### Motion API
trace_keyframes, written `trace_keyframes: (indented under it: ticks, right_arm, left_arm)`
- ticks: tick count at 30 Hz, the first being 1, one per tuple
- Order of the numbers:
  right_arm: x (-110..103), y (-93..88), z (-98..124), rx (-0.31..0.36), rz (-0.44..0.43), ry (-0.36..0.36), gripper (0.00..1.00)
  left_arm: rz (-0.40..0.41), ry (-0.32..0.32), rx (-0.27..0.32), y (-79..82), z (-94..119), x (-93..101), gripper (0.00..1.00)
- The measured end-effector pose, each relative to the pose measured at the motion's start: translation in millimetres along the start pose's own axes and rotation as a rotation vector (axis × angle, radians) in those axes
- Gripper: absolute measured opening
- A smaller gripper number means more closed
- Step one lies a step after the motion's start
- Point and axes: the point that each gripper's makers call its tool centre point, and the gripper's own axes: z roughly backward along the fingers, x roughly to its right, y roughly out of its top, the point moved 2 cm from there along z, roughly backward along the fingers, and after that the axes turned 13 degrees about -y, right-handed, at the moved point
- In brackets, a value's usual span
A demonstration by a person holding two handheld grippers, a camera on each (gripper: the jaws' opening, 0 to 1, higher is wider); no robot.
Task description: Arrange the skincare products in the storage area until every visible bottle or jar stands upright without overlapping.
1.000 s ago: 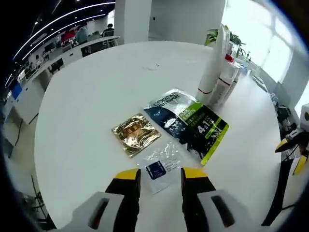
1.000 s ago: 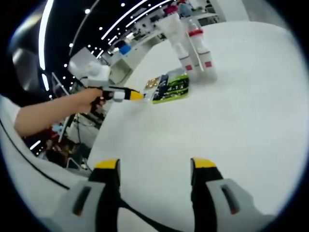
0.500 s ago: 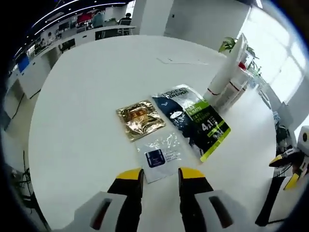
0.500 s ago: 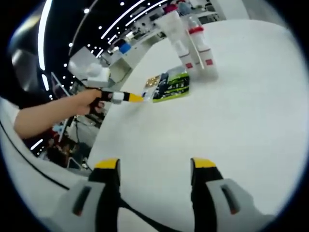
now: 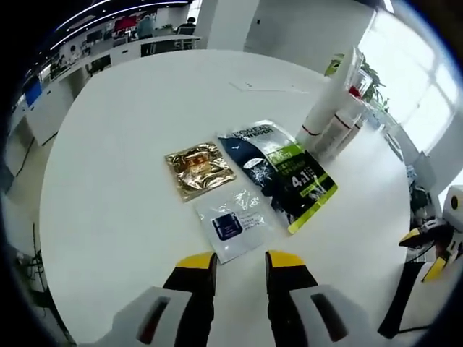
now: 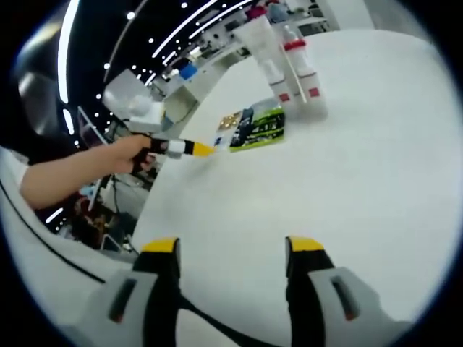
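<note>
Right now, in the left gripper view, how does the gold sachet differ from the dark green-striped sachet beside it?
The gold sachet is shiny, metallic and roughly square; the dark sachet is navy with a lime-green band and white lettering, and longer. The gold sachet is clearly smaller than the dark sachet. The gold sachet lies apart from the white tubes; the dark sachet's far end reaches close to them. Both lie flat on the white table.

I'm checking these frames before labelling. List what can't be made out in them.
- Tall white tubes: the left gripper view blurs and overexposes them, leaving labels unreadable; in the right gripper view they are too small.
- Gold sachet: print too small.
- Clear sachet: text unreadable, glare on the plastic.
- Right gripper: at the left gripper view's edge, partly cut off.
</note>
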Motion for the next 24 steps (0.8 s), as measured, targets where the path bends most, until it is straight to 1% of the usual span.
trace_keyframes:
  ticks: [6, 8, 10, 12, 14, 17, 20, 22, 24]
  right_arm:
    - [-2, -0.6, 2, 0.005, -0.002, 0.001, 0.57]
    - [-2, -1.2, 2, 0.006, -0.003, 0.001, 0.57]
    - [-2, -1.1, 3, 0.009, -0.005, 0.001, 0.57]
    - [-3, -1.0, 3, 0.012, -0.008, 0.001, 0.57]
    - [-3, -0.3, 3, 0.017, -0.009, 0.002, 0.57]
    - [-4, 1.6, 4, 0.028, -0.008, 0.001, 0.57]
    - [-6, 2.1, 5, 0.033, -0.009, 0.004, 0.57]
    - [-9, 3.6, 7, 0.043, 0.001, 0.009, 0.58]
    - [-10, 4.1, 8, 0.049, 0.001, 0.013, 0.58]
  left_arm:
    - [-0.003, -0.006, -0.006, -3.4, 1, 3.1, 0.28]
    - [-0.005, -0.001, -0.009, -6.7, 4, 8.3, 0.28]
    - [0.002, 0.0, -0.008, -8.7, 4, 7.4, 0.28]
    - [0.004, 0.002, -0.009, -11.4, 7, 11.0, 0.28]
    - [0.014, 0.001, 0.002, -12.6, 9, 10.2, 0.28]
    - [0.05, -0.008, 0.046, -13.1, 15, 16.1, 0.29]
    - [0.089, -0.032, 0.114, -12.6, 21, 20.1, 0.29]
    - [0.096, -0.044, 0.144, -13.7, 25, 21.9, 0.3]
    - [0.109, -0.058, 0.192, -17.6, 32, 28.5, 0.31]
